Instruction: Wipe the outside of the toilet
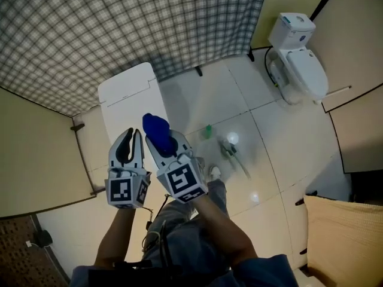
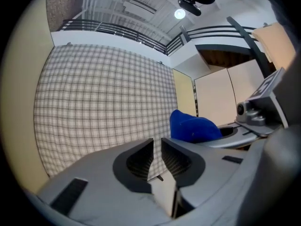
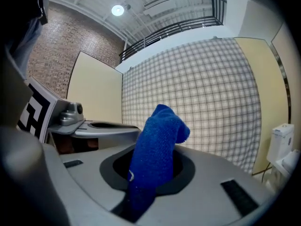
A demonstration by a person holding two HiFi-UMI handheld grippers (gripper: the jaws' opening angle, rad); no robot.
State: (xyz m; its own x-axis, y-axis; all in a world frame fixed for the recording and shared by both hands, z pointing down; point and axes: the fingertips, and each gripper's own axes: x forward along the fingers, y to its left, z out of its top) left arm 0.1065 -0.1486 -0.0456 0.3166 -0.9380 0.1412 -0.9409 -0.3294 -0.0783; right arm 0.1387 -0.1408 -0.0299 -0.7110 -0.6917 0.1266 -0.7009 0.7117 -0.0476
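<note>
Pale floor tiles (image 1: 263, 148) carry the white ceramic toilet (image 1: 305, 70) well off ahead and to the right, its tank farthest away. The right hand-held gripper (image 1: 163, 141), the nearer one, clamps a fuzzy blue cloth (image 1: 155, 127). Just beside it, the left hand-held gripper (image 1: 135, 137) has its jaws all but together and is empty.

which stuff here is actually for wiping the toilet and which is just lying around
For the job: toilet, blue cloth, right gripper shut on it.

Just lying about: checked curtain, white box, small green item on the floor, beige cushion.
</note>
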